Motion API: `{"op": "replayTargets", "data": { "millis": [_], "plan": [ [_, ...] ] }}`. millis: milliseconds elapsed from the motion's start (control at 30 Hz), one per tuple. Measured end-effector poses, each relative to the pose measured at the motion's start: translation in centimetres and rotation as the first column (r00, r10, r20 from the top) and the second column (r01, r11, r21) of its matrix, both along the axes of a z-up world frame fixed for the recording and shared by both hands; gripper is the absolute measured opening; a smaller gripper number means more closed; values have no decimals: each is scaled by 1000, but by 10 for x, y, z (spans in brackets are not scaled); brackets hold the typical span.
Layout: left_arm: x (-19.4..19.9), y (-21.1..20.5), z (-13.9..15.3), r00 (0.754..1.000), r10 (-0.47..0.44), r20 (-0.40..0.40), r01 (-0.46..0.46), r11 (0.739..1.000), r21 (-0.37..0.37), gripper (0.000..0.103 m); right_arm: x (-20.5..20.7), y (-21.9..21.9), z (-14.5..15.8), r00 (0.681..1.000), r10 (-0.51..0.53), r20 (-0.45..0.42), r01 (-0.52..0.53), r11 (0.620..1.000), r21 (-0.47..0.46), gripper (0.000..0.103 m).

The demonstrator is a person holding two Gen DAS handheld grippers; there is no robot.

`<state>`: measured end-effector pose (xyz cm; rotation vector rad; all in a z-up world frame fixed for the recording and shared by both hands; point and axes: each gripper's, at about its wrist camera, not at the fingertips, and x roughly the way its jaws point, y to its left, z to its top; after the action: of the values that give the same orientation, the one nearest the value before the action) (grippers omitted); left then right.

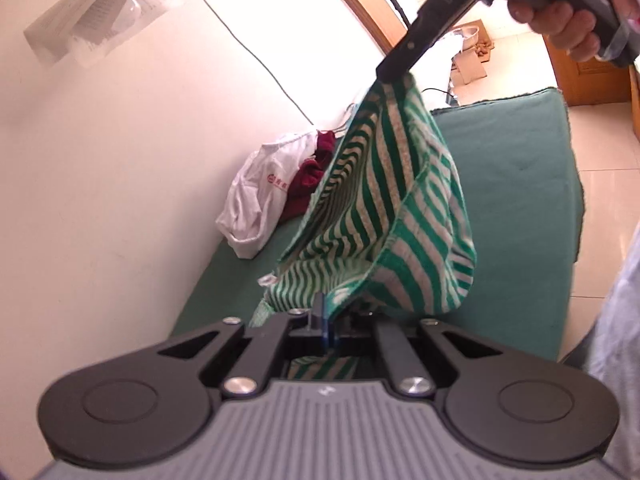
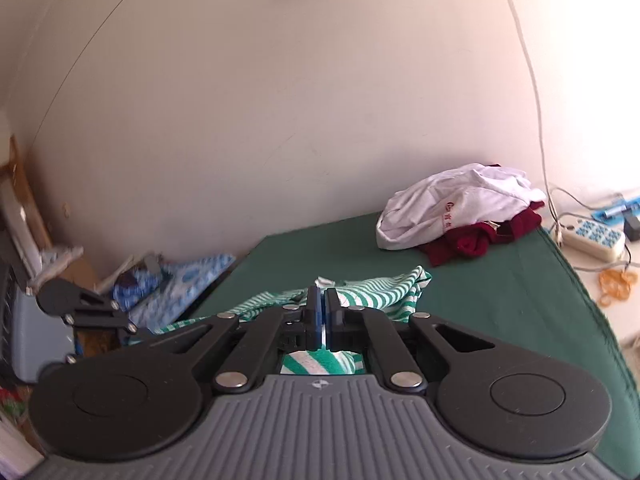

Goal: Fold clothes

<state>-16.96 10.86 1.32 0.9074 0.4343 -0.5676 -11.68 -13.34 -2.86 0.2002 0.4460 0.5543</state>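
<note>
I count one green-and-white striped garment (image 1: 384, 216) in play, and both my tongs have it. In the left wrist view it hangs in the air, stretched between my left gripper (image 1: 322, 316) at the bottom centre, clenched on its lower edge, and my right gripper (image 1: 394, 70) at the upper right, clamped on its top corner. One hand (image 1: 568, 24) shows there, wrapped round the right tool's handle at the top right corner.

In the right wrist view the right gripper (image 2: 323, 312) has its two blue pads (image 2: 316, 312) pressed together on the striped cloth at frame centre.

Beyond it, one green table cover (image 2: 500, 300) spreads across the frame. On its far side, upper right, lie two more garments: one white shirt (image 2: 452, 204) heaped over one dark red piece (image 2: 476, 240). One power strip (image 2: 596, 238) sits at the right edge.
</note>
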Motion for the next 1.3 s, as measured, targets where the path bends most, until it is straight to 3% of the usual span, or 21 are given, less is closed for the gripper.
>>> {"op": "replayTargets", "data": {
  "millis": [100,200,367,500,533,567,633,733,833,1000,1033,1067,1100,1167,1267,1300],
  "plan": [
    [-12,-5,-22,999,-12,-34,15,998,66,5,4,16,-14,995,98,-28,-101,987,-124,2],
    [-12,-13,-51,994,-49,-98,62,988,138,5,11,34,-41,983,163,-89,-177,966,-191,2],
    [-12,-24,-96,965,-146,-220,212,925,316,5,19,65,-84,953,230,-199,-280,919,-279,4],
    [-15,-26,-104,946,-212,-247,301,860,413,11,14,56,-80,927,291,-238,-346,907,-240,6],
    [-16,-25,-102,944,-218,-249,308,854,419,12,9,45,-74,932,290,-219,-337,916,-220,12],
    [-18,-23,-101,942,-223,-251,313,851,422,13,4,31,-67,942,277,-192,-314,927,-203,24],
    [-18,-19,-101,940,-218,-261,315,849,424,15,1,7,-64,956,229,-182,-266,939,-217,35],
    [-19,-17,-102,937,-208,-281,314,853,417,15,10,-10,-84,949,132,-286,-199,955,-219,35],
    [-17,-22,-103,934,-211,-288,316,862,395,16,22,-10,-111,915,81,-395,-146,980,-138,31],
    [-14,-27,-104,935,-204,-289,306,875,374,20,32,16,-135,911,84,-403,-133,987,-94,31],
    [-14,-27,-105,936,-200,-288,302,877,372,21,36,20,-137,907,84,-412,-131,988,-86,27],
    [-13,-28,-105,938,-197,-287,298,880,371,23,38,23,-137,906,86,-415,-133,988,-85,13],
    [-14,-28,-107,938,-199,-285,298,881,368,25,39,25,-134,906,100,-412,-141,988,-70,6],
    [-15,-30,-110,938,-207,-279,302,882,362,32,40,26,-123,906,145,-397,-166,986,-19,5],
    [-14,-36,-115,933,-216,-287,310,889,338,36,31,36,-102,940,179,-291,-213,973,-93,5],
    [-13,-37,-115,931,-215,-295,310,893,327,30,28,40,-94,949,190,-251,-227,966,-127,5]
  ]
}}
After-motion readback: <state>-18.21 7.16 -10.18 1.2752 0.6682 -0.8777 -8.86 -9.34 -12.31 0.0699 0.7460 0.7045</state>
